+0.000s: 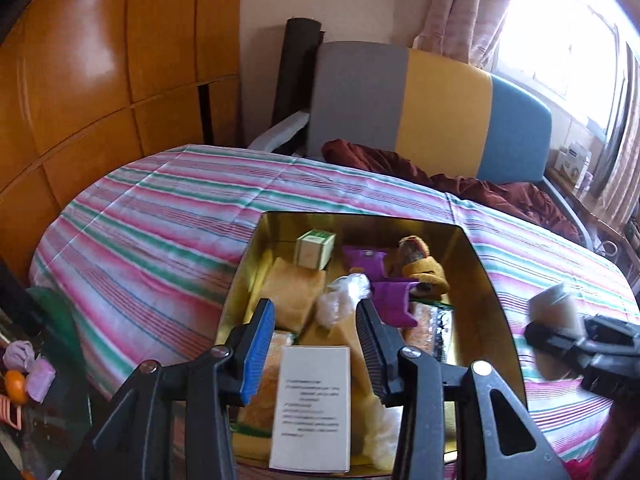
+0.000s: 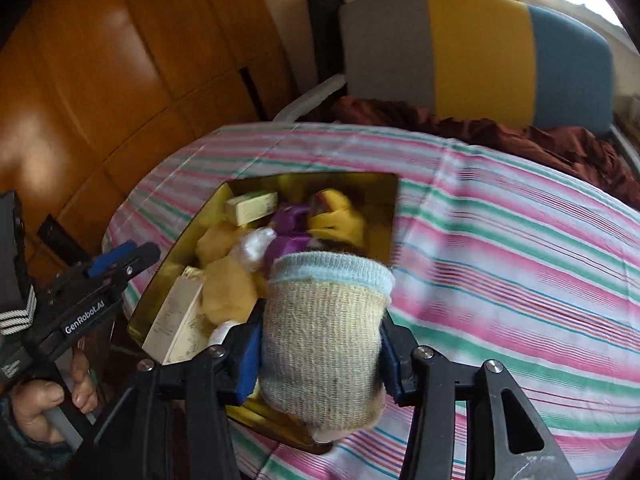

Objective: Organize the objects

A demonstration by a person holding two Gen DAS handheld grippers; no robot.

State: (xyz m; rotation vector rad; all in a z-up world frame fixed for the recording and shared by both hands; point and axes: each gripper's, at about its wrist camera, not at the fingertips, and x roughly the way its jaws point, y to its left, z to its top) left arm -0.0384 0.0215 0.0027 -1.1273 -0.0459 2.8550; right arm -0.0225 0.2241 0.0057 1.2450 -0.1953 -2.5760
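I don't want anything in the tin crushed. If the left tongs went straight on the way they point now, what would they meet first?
Probably the white leaflet on the pile in the gold tin, lying between the open left tongs; depth is unclear.

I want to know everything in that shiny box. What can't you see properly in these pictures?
- Box bottom, left view: covered by the piled things.
- Paper's writing, left view: too small to read.
- Sock, right view: hides the box's near corner.
- Right gripper, left view: blurred, cut off by the edge.

Striped bed [image 1: 160, 208] carries gold tin [image 1: 486, 280], maroon cloth [image 1: 460, 180].
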